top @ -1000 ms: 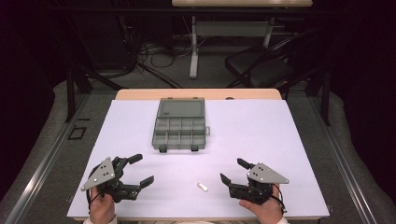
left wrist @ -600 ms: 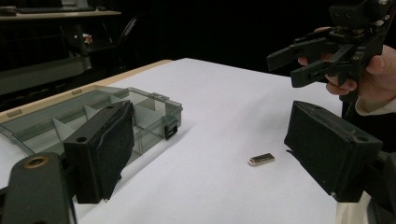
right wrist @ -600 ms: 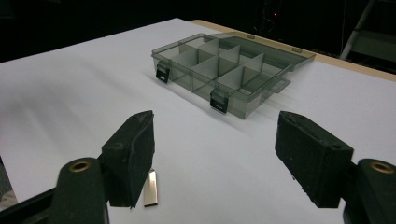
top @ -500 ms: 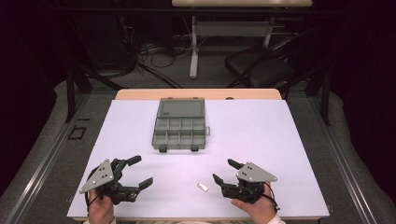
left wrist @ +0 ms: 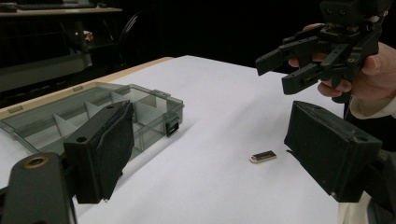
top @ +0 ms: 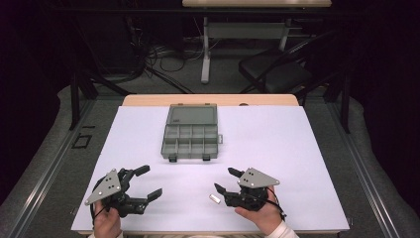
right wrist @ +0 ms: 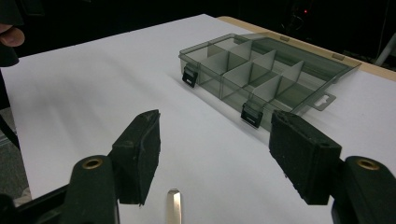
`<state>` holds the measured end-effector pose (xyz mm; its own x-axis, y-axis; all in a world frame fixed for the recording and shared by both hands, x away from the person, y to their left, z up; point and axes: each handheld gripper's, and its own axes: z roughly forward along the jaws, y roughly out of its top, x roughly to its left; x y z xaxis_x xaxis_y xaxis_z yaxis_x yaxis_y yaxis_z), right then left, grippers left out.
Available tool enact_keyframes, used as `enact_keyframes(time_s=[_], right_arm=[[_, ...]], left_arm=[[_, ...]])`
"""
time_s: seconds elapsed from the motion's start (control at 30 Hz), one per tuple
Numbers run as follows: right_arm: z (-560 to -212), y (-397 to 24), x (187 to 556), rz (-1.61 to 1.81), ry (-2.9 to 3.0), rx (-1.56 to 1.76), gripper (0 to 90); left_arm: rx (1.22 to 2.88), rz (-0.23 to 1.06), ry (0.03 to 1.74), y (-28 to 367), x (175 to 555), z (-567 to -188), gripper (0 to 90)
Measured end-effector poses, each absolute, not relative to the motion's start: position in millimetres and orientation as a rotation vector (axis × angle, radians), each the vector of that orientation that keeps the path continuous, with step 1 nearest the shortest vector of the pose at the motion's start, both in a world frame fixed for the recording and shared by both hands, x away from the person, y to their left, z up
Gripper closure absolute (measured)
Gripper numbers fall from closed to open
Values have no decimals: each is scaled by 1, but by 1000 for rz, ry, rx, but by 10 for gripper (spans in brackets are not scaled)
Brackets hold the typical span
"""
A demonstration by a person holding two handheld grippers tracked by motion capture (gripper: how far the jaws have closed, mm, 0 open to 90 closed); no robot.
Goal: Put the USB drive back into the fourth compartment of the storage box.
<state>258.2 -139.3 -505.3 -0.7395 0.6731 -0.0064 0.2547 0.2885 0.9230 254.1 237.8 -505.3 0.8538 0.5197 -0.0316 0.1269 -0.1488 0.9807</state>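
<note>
Metal glints from a small silver stick (top: 214, 199), perhaps a flash drive, lying flat on the white table cover (top: 297, 148), well to the near side of the smoky grey compartment box (top: 190, 140), toward the person's edge and a little right of the box's right latch. The box stands open in the middle of the cover, its lid (top: 192, 114) laid back on the far side and its dividers plain to see; two dark latches (top: 172, 158) face the person. The right gripper (top: 225, 184) is held low just beside the stick, on the side away from the box's left corner, its jaws apart but lately drawing inward, with nothing pressed between them. In the right gripper view the stick (right wrist: 173, 207) lies on the cover between the two black pads (right wrist: 140, 154), touching neither, and the box (right wrist: 261, 79) sits beyond it. The right hand (top: 261, 214) wraps the tool from below. The left gripper (top: 148, 182) rests nearer the person than the box's left latch, well apart from the stick, its jaws spread wide and gripping nothing. From the left gripper view the stick (left wrist: 262, 156) shows as a short silver bar on the bare cover, the box (left wrist: 93, 116) off to one side of it, and the right gripper (left wrist: 292, 70) hovering above and beyond it, jaws parted, held by the person's hand (left wrist: 369, 70). The left hand (top: 106, 223) holds its tool at the near edge of the cover.
</note>
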Motion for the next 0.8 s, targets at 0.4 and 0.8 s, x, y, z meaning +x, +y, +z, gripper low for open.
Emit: enact_keyframes(time_s=[0.4,0.8], right_arm=[[-510,-128,268,1397,2230,799,345],[-524,-123,269,1333,2318,809,394]], left_arm=[[1718,367,503,238,254,-506,156],[1724,359,502,237,255,-507,156]])
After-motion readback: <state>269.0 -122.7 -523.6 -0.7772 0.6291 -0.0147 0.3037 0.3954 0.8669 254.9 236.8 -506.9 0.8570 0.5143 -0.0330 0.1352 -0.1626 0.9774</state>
